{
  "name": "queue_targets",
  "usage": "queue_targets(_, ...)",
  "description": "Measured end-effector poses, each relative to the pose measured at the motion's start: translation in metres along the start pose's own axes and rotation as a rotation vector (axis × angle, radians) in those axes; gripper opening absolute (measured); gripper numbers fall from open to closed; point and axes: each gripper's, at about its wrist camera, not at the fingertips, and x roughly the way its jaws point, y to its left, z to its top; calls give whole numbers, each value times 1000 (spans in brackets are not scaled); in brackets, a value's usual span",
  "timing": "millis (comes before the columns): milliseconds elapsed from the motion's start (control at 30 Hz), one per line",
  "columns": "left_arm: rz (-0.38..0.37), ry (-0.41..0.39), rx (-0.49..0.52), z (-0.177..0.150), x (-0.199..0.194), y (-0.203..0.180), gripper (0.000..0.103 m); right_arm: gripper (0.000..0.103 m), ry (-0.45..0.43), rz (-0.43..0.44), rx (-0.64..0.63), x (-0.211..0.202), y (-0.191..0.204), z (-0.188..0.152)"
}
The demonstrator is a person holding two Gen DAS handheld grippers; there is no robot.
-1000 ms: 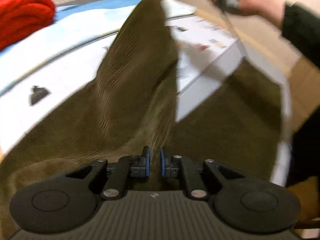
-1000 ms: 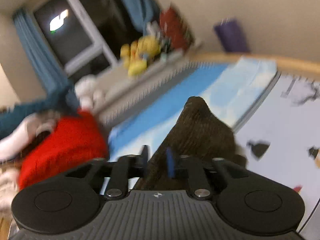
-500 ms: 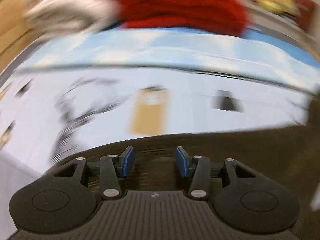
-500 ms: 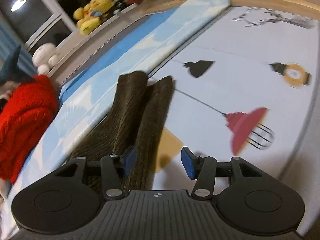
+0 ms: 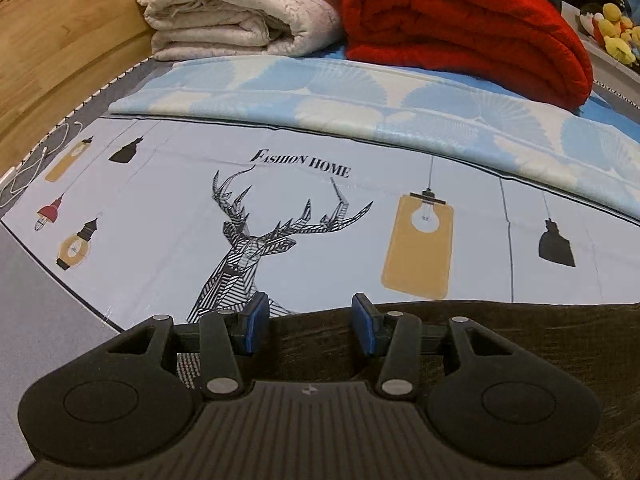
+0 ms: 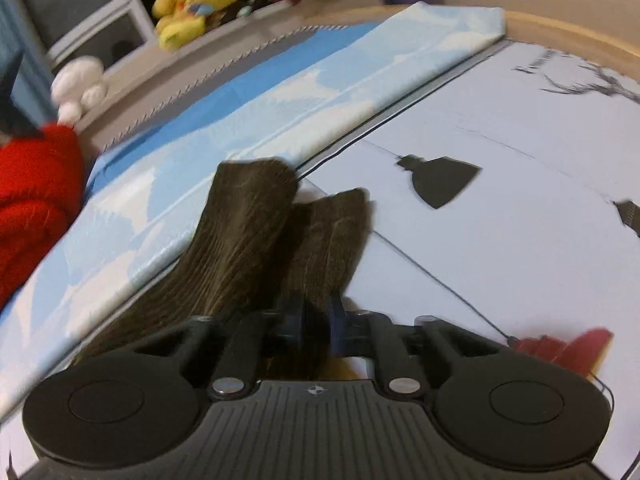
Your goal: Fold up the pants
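Item: brown corduroy pants, laid out on a printed bedsheet, fold in progress.

From the left we record: a folded white blanket (image 5: 224, 20) and a red blanket (image 5: 464, 28) stacked at the far edge of the sheet (image 5: 160, 208); our left gripper (image 5: 307, 326), jaws apart and holding nothing, hovering over the near edge of the pants (image 5: 500, 344); the right gripper (image 6: 316, 320), jaws drawn together on the nearer leg, though blur keeps us from vouching for the bite. In its view both pant legs (image 6: 248, 232) run away side by side, the cuffs partly over a light-blue cover (image 6: 240, 112). We judge the cloth soft, limp, fairly thick and unlikely to slip; best taken at hems or waistband, both layers pinched together.
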Motion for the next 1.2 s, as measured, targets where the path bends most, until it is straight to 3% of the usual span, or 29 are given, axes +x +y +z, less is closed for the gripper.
queue_targets(100, -17, -6, 0, 1, -3, -4, 50, 10, -114, -77, 113, -49, -17, 9)
queue_targets(200, -40, -2, -10, 2, -6, -4, 50, 10, -206, -252, 228, -113, -51, -3)
queue_targets(333, -88, 3, 29, 0, -12, -8, 50, 12, -141, -430, 262, -139, -110, -25)
queue_targets(400, -109, 2, 70, -3, -15, -12, 51, 18, -62, -430, 294, -136, -133, -29)
queue_targets(467, -115, 0, 96, -5, -17, -11, 56, 19, -88, -467, 292, -149, -137, -30)
queue_targets(533, -108, 4, 90, -6, -15, -3, 60, 27, -141, -442, 242, -160, -124, -25)
queue_targets(600, -87, 18, 63, -5, -11, 7, 62, 46, -154, -359, 165, -161, -98, -18)
queue_targets(667, -59, 42, 29, -5, -4, 19, 71, 56, -106, -221, 86, -147, -64, -10)
queue_targets(767, -22, 96, -16, -5, 9, 31, 81, 76, 33, -93, 60, -108, -22, -3)
queue_targets(833, -27, 132, -47, -6, 17, 38, 81, 76, 106, -67, 79, -80, 2, -5)
queue_targets(900, -30, 165, -72, -7, 25, 44, 81, 76, 163, -96, 94, -55, 25, -10)
queue_targets(1033, -41, 223, -95, -13, 42, 53, 81, 75, 223, -229, 72, -18, 48, -19)
queue_targets(1100, -55, 235, -92, -15, 50, 54, 81, 71, 195, -320, 11, -9, 57, -23)
queue_targets(1133, -65, 239, -89, -16, 54, 55, 79, 67, 174, -352, -13, -9, 59, -25)
queue_targets(1200, -113, 232, -91, -17, 57, 56, 58, 38, 129, -400, -25, -11, 57, -28)
